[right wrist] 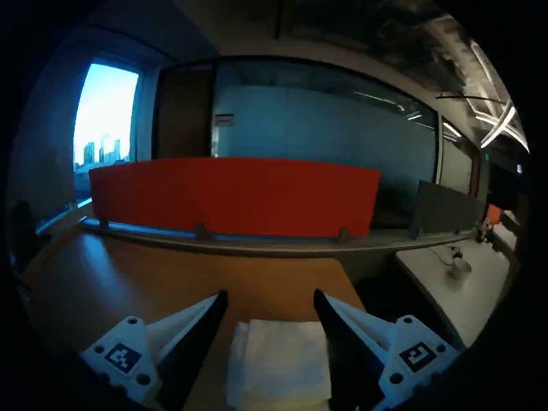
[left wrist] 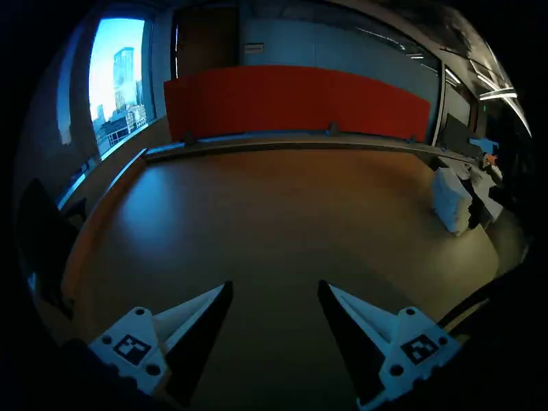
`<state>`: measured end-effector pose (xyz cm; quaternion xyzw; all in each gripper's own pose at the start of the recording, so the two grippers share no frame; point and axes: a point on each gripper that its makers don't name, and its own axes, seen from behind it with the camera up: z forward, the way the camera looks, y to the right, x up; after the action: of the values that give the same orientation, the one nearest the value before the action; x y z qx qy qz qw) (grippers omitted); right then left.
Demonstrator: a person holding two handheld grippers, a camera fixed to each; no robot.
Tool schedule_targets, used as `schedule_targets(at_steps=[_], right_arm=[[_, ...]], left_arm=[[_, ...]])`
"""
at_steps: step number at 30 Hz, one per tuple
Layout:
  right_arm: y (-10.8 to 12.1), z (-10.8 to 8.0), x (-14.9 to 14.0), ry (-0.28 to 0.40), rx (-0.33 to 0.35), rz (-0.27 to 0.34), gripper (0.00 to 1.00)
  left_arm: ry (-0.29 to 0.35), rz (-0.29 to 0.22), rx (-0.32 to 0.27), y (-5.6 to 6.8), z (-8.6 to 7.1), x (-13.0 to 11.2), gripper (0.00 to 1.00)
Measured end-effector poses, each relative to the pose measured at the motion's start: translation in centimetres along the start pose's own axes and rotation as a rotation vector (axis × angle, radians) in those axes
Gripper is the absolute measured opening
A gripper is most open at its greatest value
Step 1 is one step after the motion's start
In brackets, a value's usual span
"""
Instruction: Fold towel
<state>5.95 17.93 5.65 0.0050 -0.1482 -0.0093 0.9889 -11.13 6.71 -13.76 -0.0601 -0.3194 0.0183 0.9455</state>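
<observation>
right gripper (right wrist: 269, 296) hovered, fingers spread, over white towel (right wrist: 277, 356) near surface (right wrist: 137, 288) edge, likely lining up a grab; left gripper (left wrist: 275, 284) released, idle over bare wood.

The towel (right wrist: 277, 359) ran off the bottom edge, its sides hidden behind the fingers (right wrist: 195, 332). The clutter (left wrist: 483, 179) beyond the white stack (left wrist: 452, 200) was too dim to tell.
</observation>
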Motion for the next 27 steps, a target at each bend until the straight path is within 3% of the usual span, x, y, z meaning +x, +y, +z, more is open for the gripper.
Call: schedule_targets(at_steps=[6,14,20,27], right_arm=[[0.1,-0.8,0.9,0.064,-0.012,0.037,0.97],[0.1,-1.3,1.6,0.098,-0.039,0.019,0.97],[-0.3,-2.1,2.5,0.151,-0.076,0.009,0.97],[-1.4,-2.6,2.8,0.161,-0.071,0.009,0.97]], left_arm=[[0.007,0.002,0.000,0.0,-0.1,0.1,0.92],[0.025,0.006,0.002,-0.1,0.2,0.4,0.92],[0.077,0.001,0.023,-0.9,0.6,2.1,0.92],[0.148,-0.008,0.033,-1.9,1.1,4.8,0.92]])
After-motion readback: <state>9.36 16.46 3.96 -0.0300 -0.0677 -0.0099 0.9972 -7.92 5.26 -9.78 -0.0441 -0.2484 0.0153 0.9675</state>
